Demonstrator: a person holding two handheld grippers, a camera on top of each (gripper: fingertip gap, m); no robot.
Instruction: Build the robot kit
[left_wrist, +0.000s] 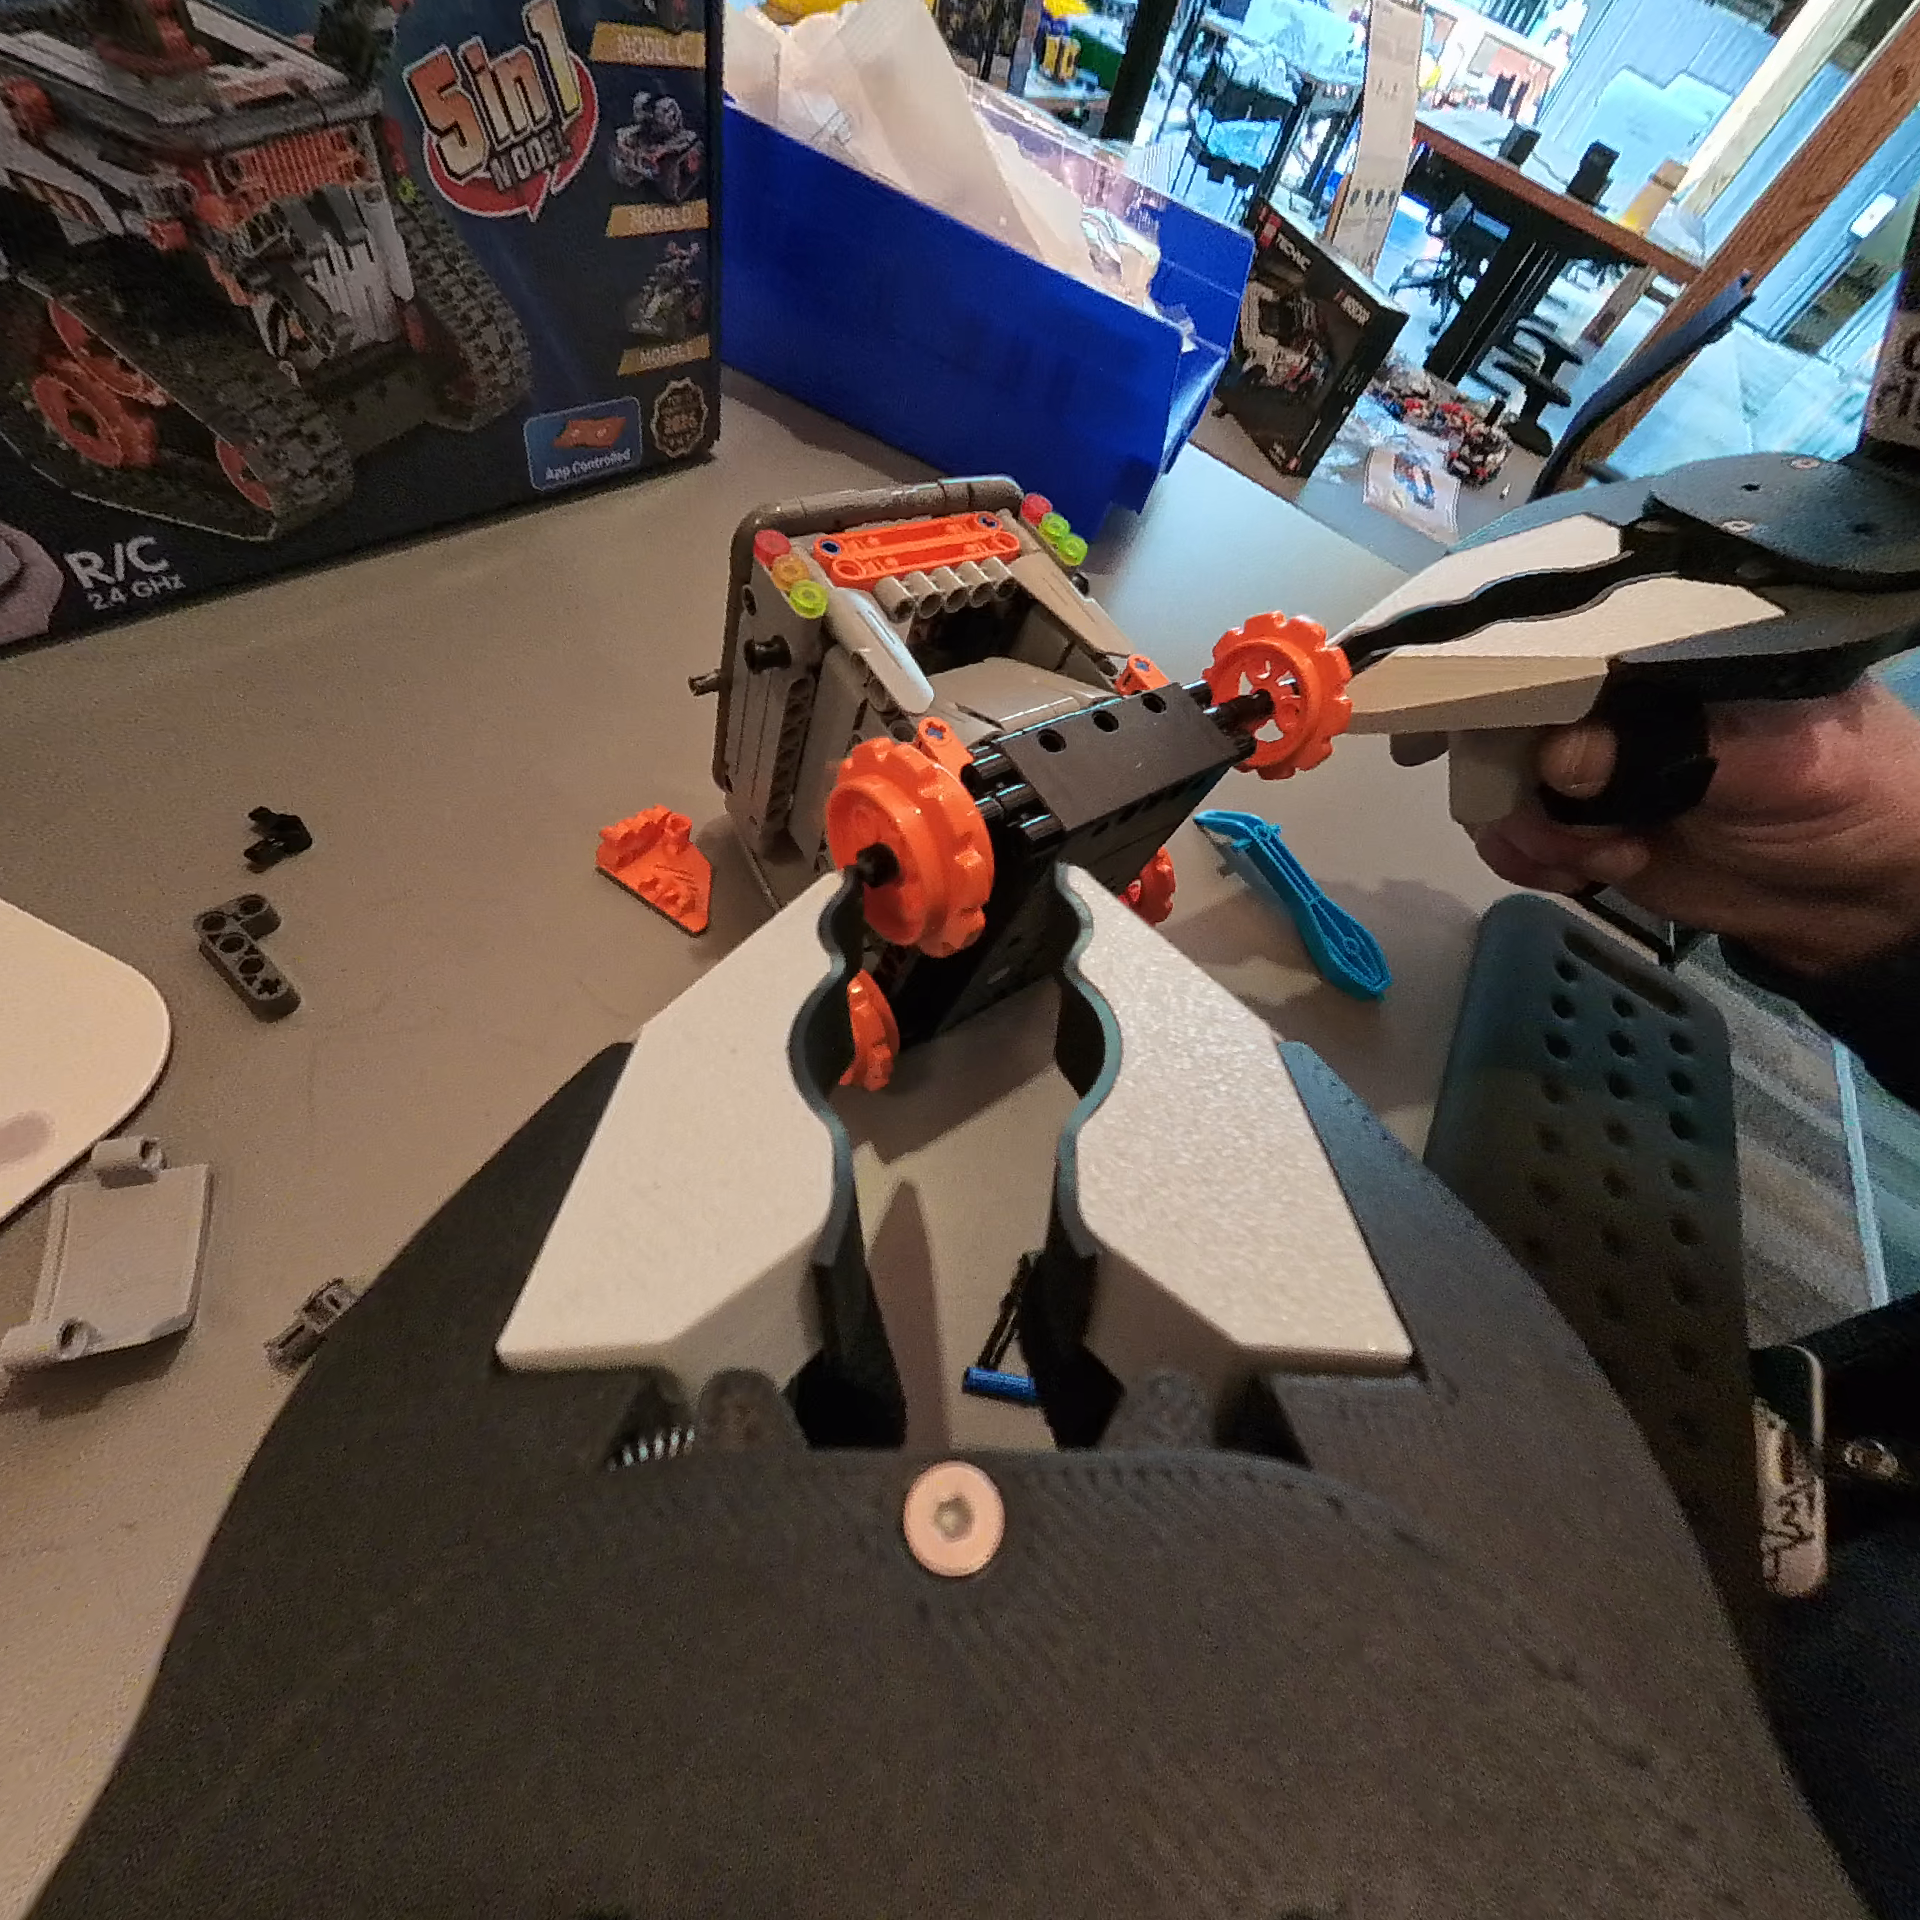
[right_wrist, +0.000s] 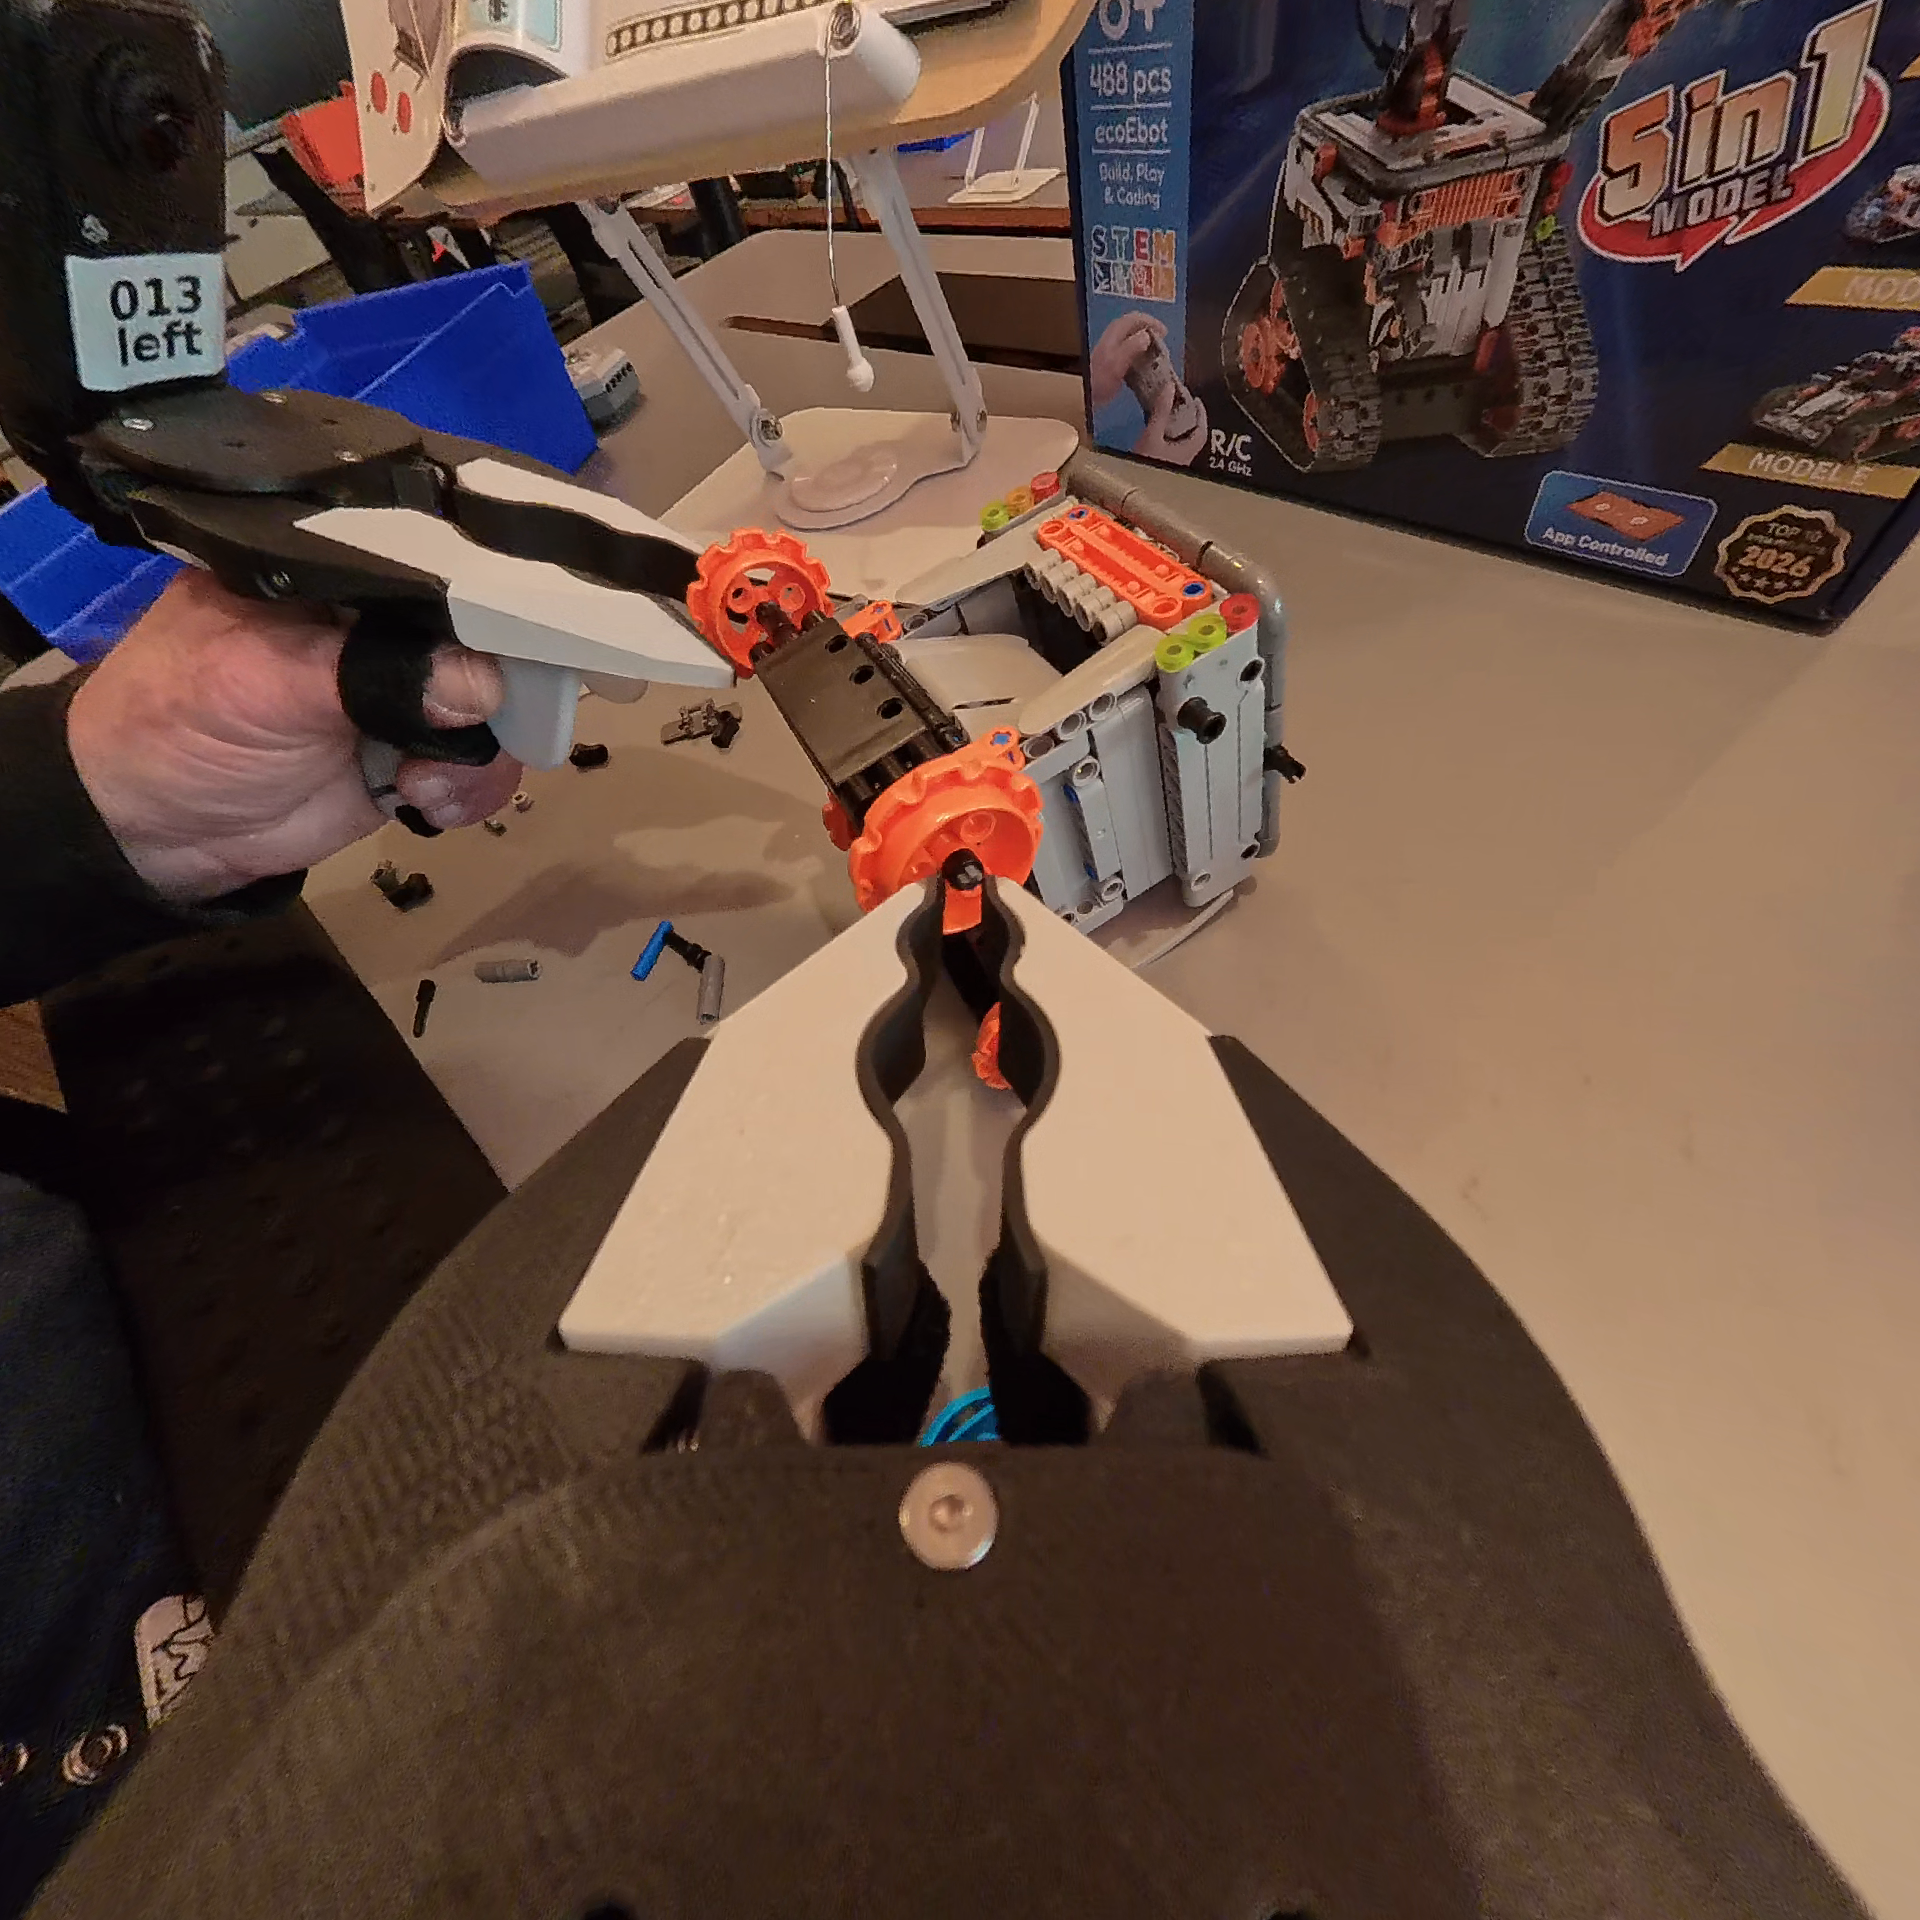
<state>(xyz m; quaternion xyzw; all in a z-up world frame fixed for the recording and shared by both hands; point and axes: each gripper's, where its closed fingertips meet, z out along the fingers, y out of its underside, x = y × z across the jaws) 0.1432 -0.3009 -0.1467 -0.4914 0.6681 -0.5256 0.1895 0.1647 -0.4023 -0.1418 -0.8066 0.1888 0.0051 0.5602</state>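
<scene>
Grey table (left_wrist: 416, 707): black beam (left_wrist: 1101, 758) spans from left claw (left_wrist: 966, 883) to right claw (right_wrist: 961, 896), each clamping one end.

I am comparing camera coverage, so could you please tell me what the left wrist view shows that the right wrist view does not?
Only the left wrist view: an orange ribbed plastic wedge and a grey hinged panel. Only the right wrist view: a white stand's slanted legs. Both: the grey-and-black brick-built model, its orange toothed wheels, the left gripper, the right gripper and the dark blue printed box.
</scene>
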